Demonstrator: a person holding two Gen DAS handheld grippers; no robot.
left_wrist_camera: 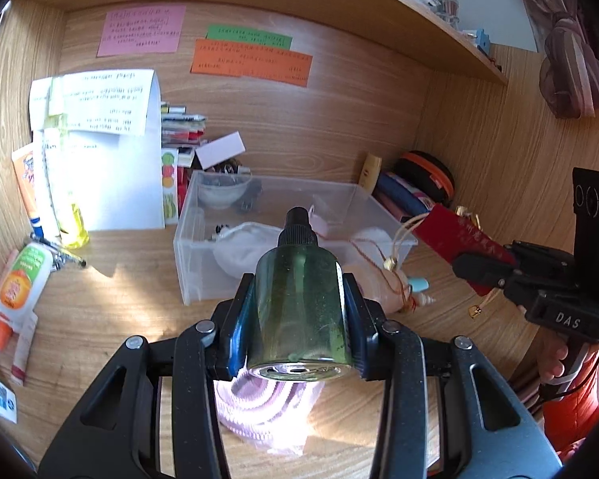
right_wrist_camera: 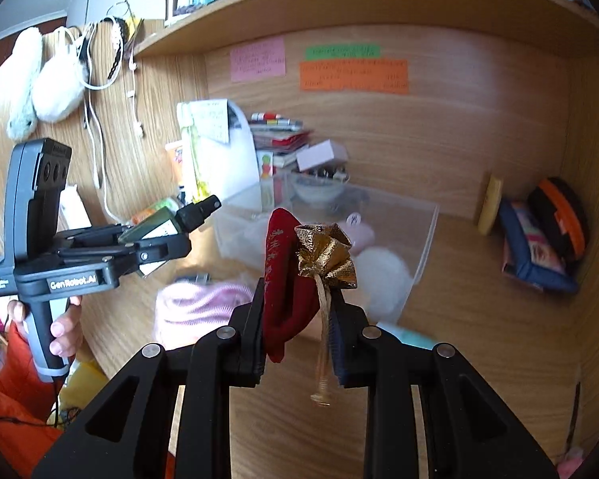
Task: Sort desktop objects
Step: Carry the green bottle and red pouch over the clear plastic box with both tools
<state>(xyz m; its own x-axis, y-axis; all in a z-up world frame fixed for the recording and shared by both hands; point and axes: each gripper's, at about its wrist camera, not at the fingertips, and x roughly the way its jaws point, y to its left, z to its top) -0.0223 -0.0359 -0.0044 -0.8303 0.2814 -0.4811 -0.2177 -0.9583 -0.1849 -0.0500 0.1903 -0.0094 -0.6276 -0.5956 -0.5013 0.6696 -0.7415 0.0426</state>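
My left gripper (left_wrist_camera: 299, 295) is shut on a green spray bottle (left_wrist_camera: 299, 311) with a black nozzle, held above the desk just in front of a clear plastic bin (left_wrist_camera: 203, 279). It also shows in the right wrist view (right_wrist_camera: 159, 227). My right gripper (right_wrist_camera: 299, 299) is shut on a red pouch (right_wrist_camera: 287, 279) with a gold ruffled top and gold cord, held above the desk near the bin (right_wrist_camera: 427, 235). The pouch also shows in the left wrist view (left_wrist_camera: 459, 239). The bin holds white puffs, a pink item and a small bowl.
A pink knitted item (left_wrist_camera: 259, 403) lies on the desk under my left gripper. Papers and a glue bottle (left_wrist_camera: 20, 283) are at the left. A stack of small boxes stands behind the bin. Pouches and an orange-black case (right_wrist_camera: 559, 219) sit in the right corner. A shelf runs overhead.
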